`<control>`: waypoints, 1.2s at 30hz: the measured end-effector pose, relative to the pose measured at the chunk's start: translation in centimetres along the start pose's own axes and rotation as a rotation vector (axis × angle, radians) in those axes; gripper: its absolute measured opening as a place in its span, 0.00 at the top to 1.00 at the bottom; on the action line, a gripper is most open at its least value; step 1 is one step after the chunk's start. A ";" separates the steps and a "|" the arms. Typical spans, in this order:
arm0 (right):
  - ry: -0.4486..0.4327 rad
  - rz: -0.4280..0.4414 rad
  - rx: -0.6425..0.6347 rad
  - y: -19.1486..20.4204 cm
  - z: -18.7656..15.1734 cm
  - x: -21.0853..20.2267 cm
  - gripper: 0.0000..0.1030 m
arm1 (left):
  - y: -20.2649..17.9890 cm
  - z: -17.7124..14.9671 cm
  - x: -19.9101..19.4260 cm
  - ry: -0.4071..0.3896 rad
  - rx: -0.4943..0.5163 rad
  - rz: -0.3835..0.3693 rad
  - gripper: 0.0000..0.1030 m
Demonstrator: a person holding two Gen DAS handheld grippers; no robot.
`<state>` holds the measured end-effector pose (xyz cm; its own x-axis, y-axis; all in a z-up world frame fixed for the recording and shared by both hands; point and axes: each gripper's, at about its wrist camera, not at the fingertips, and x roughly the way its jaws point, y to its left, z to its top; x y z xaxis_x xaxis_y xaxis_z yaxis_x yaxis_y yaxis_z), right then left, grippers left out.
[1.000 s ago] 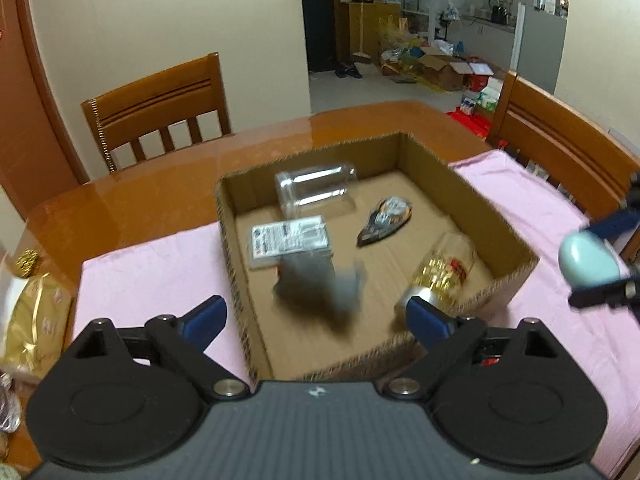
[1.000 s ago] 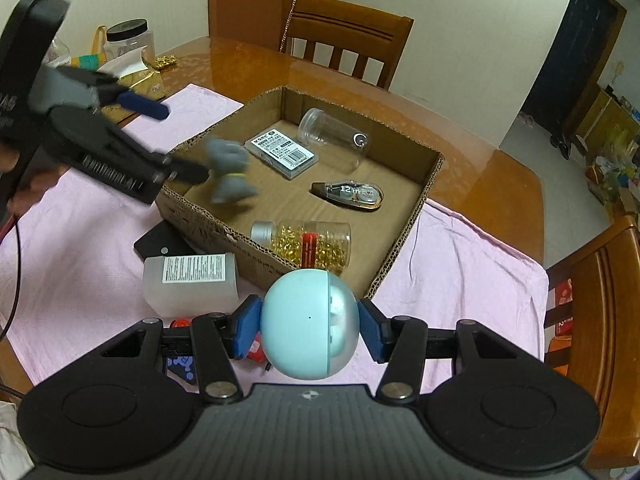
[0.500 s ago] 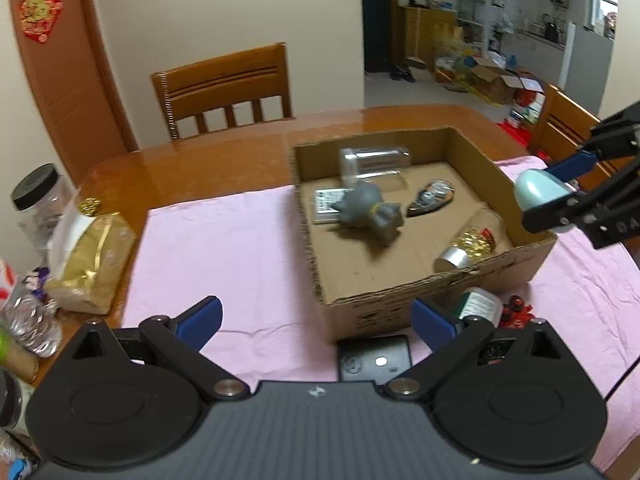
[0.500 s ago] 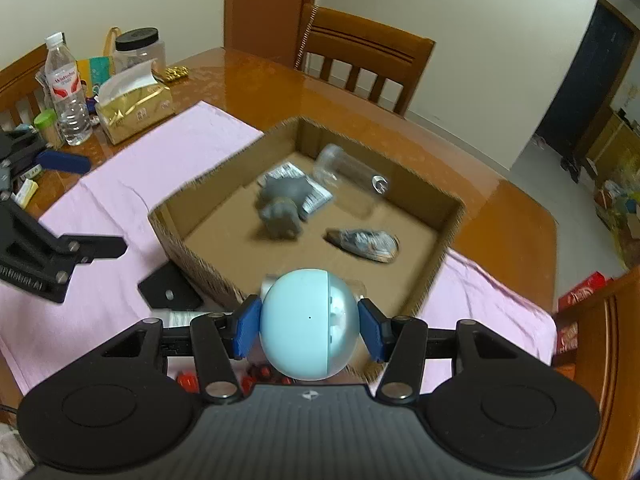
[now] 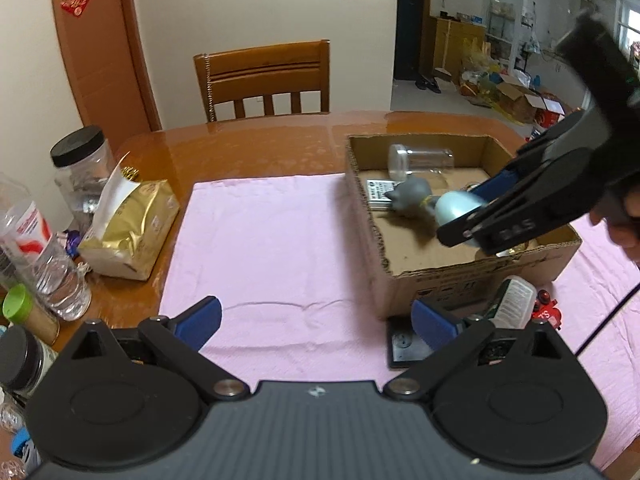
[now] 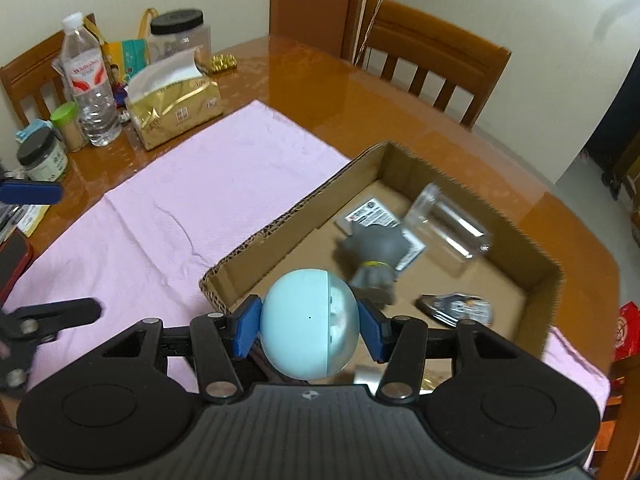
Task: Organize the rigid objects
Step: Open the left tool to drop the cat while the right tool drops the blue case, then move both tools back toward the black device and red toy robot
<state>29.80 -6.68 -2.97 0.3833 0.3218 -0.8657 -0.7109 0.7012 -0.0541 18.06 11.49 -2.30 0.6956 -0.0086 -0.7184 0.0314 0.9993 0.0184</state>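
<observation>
My right gripper [image 6: 308,328] is shut on a pale blue ball [image 6: 296,312] and hangs over the near part of the open cardboard box [image 6: 280,236]. In the left wrist view the ball [image 5: 450,206] sits between the right gripper's fingers [image 5: 500,180] above the box [image 5: 472,276]. Inside lie a grey toy figure [image 6: 376,252], a clear jar [image 6: 448,220], a white card pack [image 6: 370,212] and a small dark dispenser [image 6: 456,308]. My left gripper [image 5: 316,320] is open and empty, over the pink cloth [image 5: 260,240] left of the box.
A gold tissue pack [image 5: 132,224], a water bottle [image 5: 36,248] and a black-lidded jar [image 5: 80,164] crowd the table's left side. A white bottle [image 5: 514,306], a flat black item [image 5: 404,348] and small red pieces [image 5: 546,308] lie before the box. A wooden chair [image 5: 264,76] stands behind.
The grey toy has dropped from my left gripper and now lies in the box. My left gripper has pulled back to the left. My right gripper carried the ball over the box.
</observation>
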 end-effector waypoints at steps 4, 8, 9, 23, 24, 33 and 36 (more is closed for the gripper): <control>0.026 -0.015 0.012 0.6 0.7 1.9 0.44 | 1.3 -0.6 -0.2 -0.018 -0.013 -0.009 0.02; 0.034 -0.034 0.031 0.8 1.1 2.7 0.43 | 2.4 -1.0 0.0 -0.015 -0.020 -0.011 0.02; 0.031 -0.037 0.039 0.8 1.2 2.5 0.38 | 2.7 -1.0 0.1 -0.014 -0.025 -0.014 0.02; -0.064 -0.126 0.120 1.3 0.7 -2.6 0.00 | 2.9 -1.0 0.6 -0.014 0.003 -0.059 0.02; -0.069 -0.127 0.138 1.3 0.2 -3.1 0.00 | 2.8 -1.1 0.6 -0.014 0.007 -0.061 0.02; -0.096 -0.190 0.301 1.5 -5.4 -6.1 0.00 | 1.7 -2.3 1.7 0.023 0.032 -0.089 0.02; -0.081 -0.208 0.337 1.7 -7.5 -6.3 0.00 | 1.2 -2.8 1.9 0.039 0.041 -0.092 0.02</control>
<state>21.78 -12.31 -1.36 0.5538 0.1905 -0.8105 -0.3851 0.9217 -0.0465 17.44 12.82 -5.61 0.6599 -0.0978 -0.7450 0.1235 0.9921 -0.0208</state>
